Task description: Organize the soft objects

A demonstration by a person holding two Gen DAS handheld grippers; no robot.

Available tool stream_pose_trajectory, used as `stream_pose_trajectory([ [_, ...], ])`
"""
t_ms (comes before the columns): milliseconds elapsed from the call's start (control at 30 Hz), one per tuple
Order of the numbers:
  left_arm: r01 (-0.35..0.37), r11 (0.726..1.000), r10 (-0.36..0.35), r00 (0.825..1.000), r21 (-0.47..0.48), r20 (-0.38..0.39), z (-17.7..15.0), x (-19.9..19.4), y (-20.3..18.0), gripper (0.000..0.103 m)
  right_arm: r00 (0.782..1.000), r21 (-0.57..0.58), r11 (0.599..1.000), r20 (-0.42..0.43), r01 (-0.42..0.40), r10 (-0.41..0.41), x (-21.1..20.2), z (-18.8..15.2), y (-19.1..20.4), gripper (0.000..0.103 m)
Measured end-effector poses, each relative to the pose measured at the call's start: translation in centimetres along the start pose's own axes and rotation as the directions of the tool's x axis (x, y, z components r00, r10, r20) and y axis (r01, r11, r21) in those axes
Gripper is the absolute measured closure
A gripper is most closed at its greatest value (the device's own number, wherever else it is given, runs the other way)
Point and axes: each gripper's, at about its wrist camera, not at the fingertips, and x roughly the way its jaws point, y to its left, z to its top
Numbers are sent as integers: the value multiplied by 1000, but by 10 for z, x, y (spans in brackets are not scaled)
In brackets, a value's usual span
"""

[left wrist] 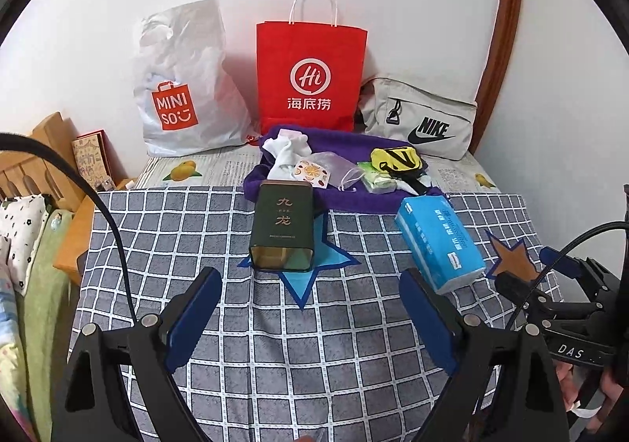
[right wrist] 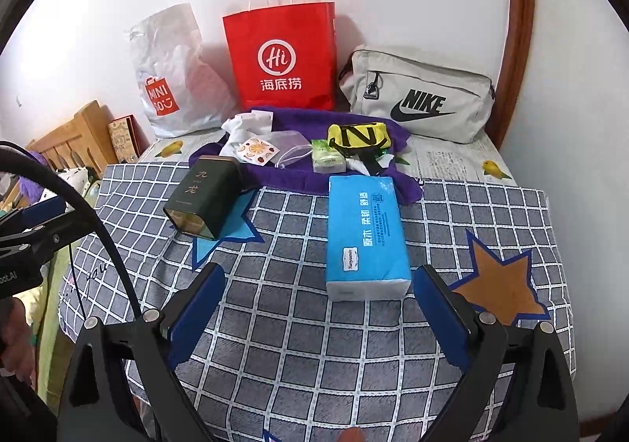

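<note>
**A:** ok so what's on the bed (right wrist: 354,363)? Biggest stuff first pls.

**B:** Checked grey cover over the whole thing. At the back against the wall: white Miniso bag (left wrist: 184,88), red paper bag (left wrist: 310,76), grey Nike pouch (right wrist: 416,96). In front of those a purple towel (right wrist: 314,178) is spread out with the soft bits piled on it: white socks (left wrist: 281,155), a yellow-black cloth thing (right wrist: 359,135), a clear drawstring pouch (right wrist: 291,151), a small green pack (right wrist: 326,161).

**A:** and closer in?

**B:** Blue tissue pack (right wrist: 363,237) lying flat, far end touching the towel edge. Dark green tin (left wrist: 283,230) on its side on a blue star patch.

**A:** tools?

**B:** Left tool (left wrist: 310,324) is spread wide, nothing between the pads, hovering near the tin. Right tool (right wrist: 318,328) spread wide too, empty, tissue pack just ahead of it.
</note>
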Motion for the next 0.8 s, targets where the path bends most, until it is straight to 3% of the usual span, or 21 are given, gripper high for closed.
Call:
stream_pose_trajectory([
  [800, -1, 1000, 1, 1000, 6, 3, -1, -8, -5, 11, 999, -5, 1000, 33, -1, 1, -13, -2, 1, 1],
])
